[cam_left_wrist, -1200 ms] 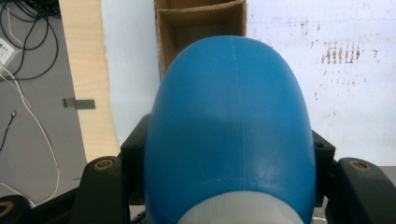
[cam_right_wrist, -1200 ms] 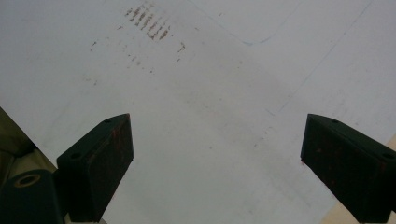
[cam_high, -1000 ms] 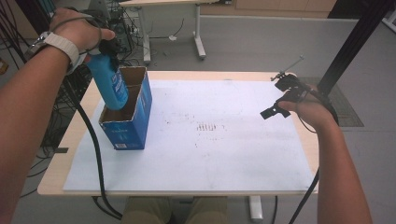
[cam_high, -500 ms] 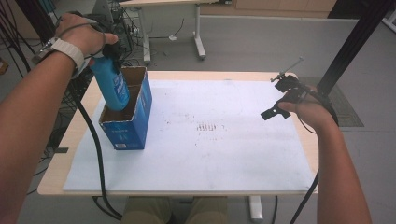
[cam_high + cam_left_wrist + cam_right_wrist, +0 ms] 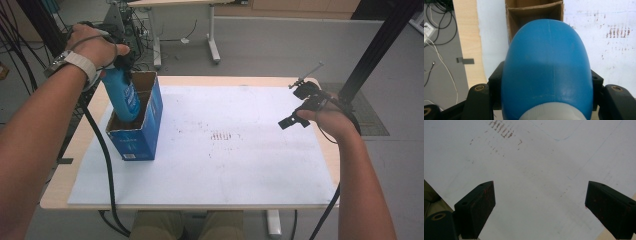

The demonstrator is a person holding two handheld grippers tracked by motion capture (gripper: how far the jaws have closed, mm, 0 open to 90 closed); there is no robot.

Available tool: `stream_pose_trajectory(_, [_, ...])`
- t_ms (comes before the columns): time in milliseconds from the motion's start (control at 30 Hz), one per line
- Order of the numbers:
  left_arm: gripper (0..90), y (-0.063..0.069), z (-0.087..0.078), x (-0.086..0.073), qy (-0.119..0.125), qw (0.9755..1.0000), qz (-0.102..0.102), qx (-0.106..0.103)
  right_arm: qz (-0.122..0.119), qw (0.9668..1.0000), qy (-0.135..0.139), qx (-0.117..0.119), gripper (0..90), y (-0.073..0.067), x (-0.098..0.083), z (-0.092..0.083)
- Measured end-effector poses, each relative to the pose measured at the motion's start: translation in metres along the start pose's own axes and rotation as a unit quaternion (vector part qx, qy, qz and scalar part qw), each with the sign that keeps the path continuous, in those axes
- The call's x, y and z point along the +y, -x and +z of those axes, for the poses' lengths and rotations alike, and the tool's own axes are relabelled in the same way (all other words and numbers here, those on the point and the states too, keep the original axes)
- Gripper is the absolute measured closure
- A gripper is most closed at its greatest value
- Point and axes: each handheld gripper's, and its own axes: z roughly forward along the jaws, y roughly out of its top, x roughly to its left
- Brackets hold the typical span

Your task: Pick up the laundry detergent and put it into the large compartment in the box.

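The desk [image 5: 280,195] carries a white sheet; at its left stands the open box [image 5: 140,135]. The bottle [image 5: 122,97], base down, hangs partly inside it, clamped by the left claw [image 5: 120,62]. If tilted, it could catch the rim and tip the box. At right, the right claw [image 5: 300,107] gapes wide, empty.

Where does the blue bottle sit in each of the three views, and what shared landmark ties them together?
High view: the blue bottle is at upper left, gripped by the left gripper, its lower end inside the blue cardboard box.
Left gripper view: bottle large at centre, between the jaws.
Right gripper view: not in it.
Shared landmark: the reddish-brown smudge marks on the white mat.
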Motion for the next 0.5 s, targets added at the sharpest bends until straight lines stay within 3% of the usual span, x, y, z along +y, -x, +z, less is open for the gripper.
stream_pose_trajectory(500, [38.8,0.001,0.018,0.001,0.006,1.0000,-0.001,0.005,0.003,1.0000,-0.003,-0.001,9.3,0.000,-0.001,0.000])
